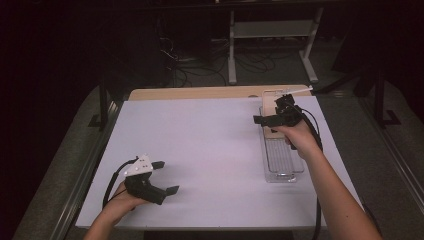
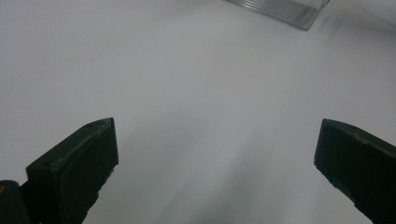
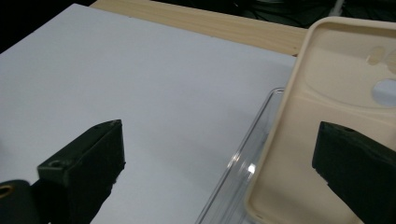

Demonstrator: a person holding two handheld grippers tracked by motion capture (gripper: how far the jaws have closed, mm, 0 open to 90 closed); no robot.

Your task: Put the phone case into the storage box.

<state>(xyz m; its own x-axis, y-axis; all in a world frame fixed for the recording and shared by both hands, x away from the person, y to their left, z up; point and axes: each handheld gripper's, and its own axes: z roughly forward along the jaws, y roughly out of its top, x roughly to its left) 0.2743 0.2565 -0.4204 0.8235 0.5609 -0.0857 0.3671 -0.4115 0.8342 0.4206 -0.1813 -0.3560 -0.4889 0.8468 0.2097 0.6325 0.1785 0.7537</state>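
Right hand-held gripper (image 3: 219,154) spread wide over cream phone case (image 3: 327,140) inside clear tray (image 1: 280,155) at counter's (image 1: 200,150) far right — left hand-held gripper (image 1: 162,177) released, near front-left, gripping nothing.

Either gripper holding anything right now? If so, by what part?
Nothing held. Left gripper is open over bare table. Right gripper is open above the phone case in the clear tray, jaws not closed on it.
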